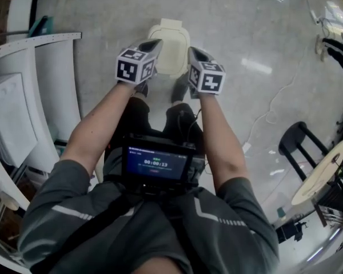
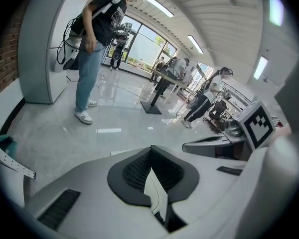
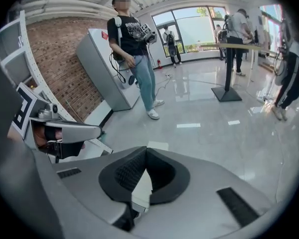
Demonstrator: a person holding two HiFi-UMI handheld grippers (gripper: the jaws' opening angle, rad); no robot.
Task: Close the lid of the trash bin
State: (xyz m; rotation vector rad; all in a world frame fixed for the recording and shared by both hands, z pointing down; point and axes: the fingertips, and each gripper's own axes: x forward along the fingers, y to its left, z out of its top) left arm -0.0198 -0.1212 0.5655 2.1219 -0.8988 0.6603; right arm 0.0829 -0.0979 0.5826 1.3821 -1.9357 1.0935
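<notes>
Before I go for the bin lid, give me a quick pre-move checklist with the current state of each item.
1. Left gripper free: ok. Its jaws are together and hold nothing.
2. Right gripper free: ok. Its jaws are together and hold nothing.
3. Trash bin located: ok. It stands on the floor just ahead of both grippers.
4. Bin open or shut: cannot tell. The head view shows only its pale top from above.
5. Contact with the bin: cannot tell. Both grippers are held near its closer edge, and no touch is visible.
6. Bystanders clear: ok. The person in jeans stands well back from the bin.
</notes>
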